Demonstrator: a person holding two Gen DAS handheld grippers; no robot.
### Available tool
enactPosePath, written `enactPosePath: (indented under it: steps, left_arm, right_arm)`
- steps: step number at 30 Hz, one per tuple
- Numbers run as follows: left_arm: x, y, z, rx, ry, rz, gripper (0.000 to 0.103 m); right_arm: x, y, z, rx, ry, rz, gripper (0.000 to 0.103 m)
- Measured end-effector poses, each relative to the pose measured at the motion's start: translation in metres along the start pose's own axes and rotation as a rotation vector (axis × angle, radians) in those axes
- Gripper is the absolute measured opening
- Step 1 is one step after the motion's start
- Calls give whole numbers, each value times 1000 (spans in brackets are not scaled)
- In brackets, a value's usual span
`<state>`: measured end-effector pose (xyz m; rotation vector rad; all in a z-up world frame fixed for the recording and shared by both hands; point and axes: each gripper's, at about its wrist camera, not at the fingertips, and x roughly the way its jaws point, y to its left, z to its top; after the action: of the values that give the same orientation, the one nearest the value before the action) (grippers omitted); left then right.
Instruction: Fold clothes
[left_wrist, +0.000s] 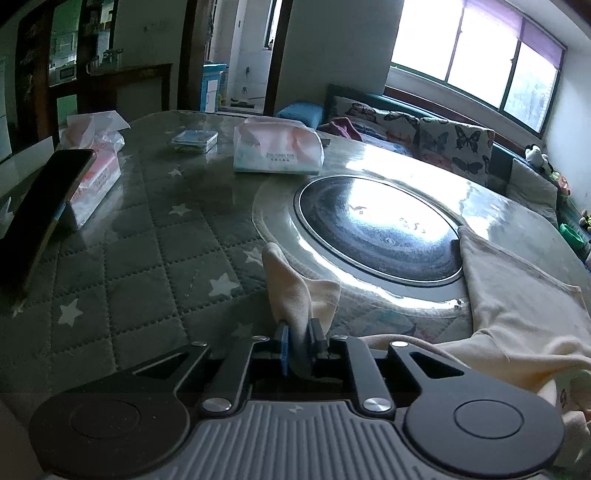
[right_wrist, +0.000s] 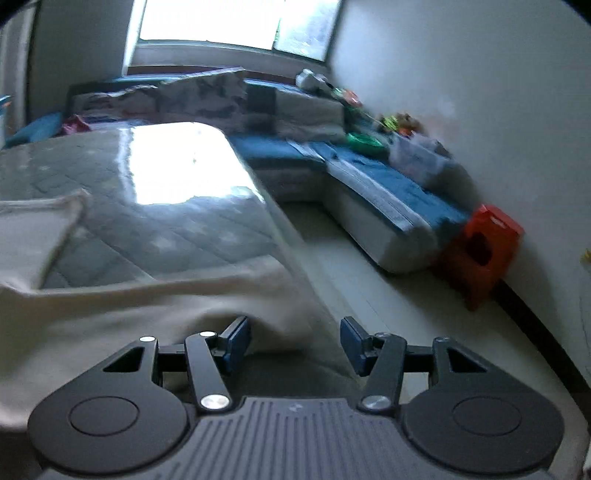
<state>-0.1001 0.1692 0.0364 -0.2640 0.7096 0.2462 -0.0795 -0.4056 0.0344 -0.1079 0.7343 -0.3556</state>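
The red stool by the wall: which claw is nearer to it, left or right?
Right. The right claw hangs open past the table edge, with the stool ahead on its right. The left claw pinches cloth over the table; no stool in its view.

Left table (left_wrist: 155, 236) half bare; 2 tissue packs (left_wrist: 277, 149) seemingly crowd far edge.

Right wrist view motion-blurred, sofa clutter (right_wrist: 369, 110) at two o'clock unreadable, cream garment (left_wrist: 517, 314) cut off at three o'clock, phone (left_wrist: 40, 206) clipped at nine o'clock
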Motion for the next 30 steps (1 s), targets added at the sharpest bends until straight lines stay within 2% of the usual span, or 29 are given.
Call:
enactPosePath:
  steps: [3,6,10,14,19,25,28,29,30]
  left_arm:
    - [-4,2,1,11,4,-2,17]
    - [-11,6,4,20,-13,23,24]
    - [-18,21,13,-23,-41,105,26]
    - [-24,28,24,-34,-69,123,26]
    - [-19,-1,42,33,-87,32,26]
    - [16,-61,59,147,-48,-134,26]
    - [42,-96,66,225,-30,-185,26]
    - [52,-107,69,238,-18,-196,28]
    - [63,-117,72,251,-6,-207,36]
  right_arm:
    - [0,-14,-6,15,17,-26,54]
    - [-8,-22,-1,28,-14,5,55]
    - [-10,1,13,-16,-26,121,56]
    - [-12,23,27,-59,-38,237,56]
    - [-15,52,45,-113,-51,382,54]
    - [-2,86,69,-158,-6,531,47]
    - [12,103,84,-171,21,587,47]
    - [16,108,88,-175,30,598,47]
    - [20,113,92,-180,39,609,47]
